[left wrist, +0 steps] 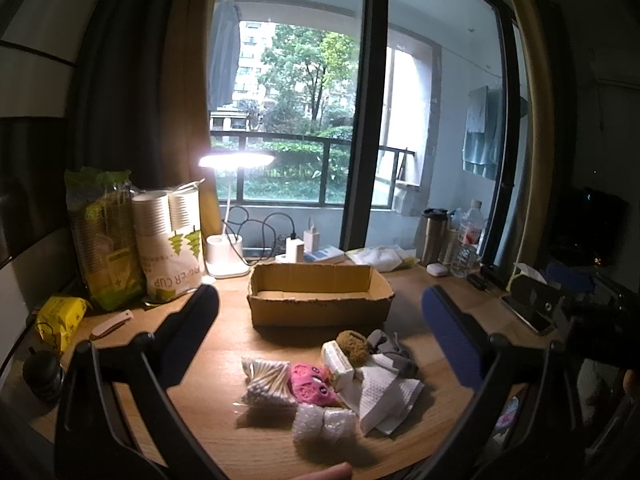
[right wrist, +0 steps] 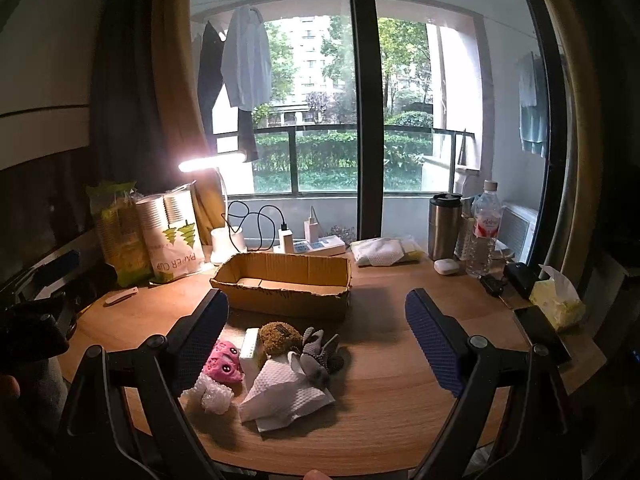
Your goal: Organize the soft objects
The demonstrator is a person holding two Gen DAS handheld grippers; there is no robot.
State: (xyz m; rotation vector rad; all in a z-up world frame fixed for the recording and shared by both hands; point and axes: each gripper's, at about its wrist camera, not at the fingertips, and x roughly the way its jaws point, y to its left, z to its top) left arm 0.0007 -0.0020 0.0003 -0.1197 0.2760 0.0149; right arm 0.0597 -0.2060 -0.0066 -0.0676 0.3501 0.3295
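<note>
A heap of soft things lies on the wooden table in front of an open cardboard box (left wrist: 320, 294) (right wrist: 284, 288): a bag of cotton swabs (left wrist: 266, 382), a pink plush toy (left wrist: 312, 384) (right wrist: 223, 366), a brown fuzzy ball (left wrist: 353, 346) (right wrist: 280, 338), grey knit cloth (left wrist: 390, 350) (right wrist: 320, 356), a white paper towel (left wrist: 386, 398) (right wrist: 284, 398), bubble wrap (left wrist: 322, 424) (right wrist: 212, 396) and a white foam block (left wrist: 338, 362) (right wrist: 251, 350). My left gripper (left wrist: 320, 320) is open and empty above the heap. My right gripper (right wrist: 316, 320) is open and empty, above and right of it.
A lit desk lamp (left wrist: 228, 252), bags of paper cups (left wrist: 168, 248) (right wrist: 172, 236), a yellow packet (left wrist: 60, 320), a power strip with chargers (right wrist: 308, 244), a steel tumbler (right wrist: 444, 226), a water bottle (right wrist: 486, 228), a tissue pack (right wrist: 556, 300) and a phone (right wrist: 540, 330) ring the table.
</note>
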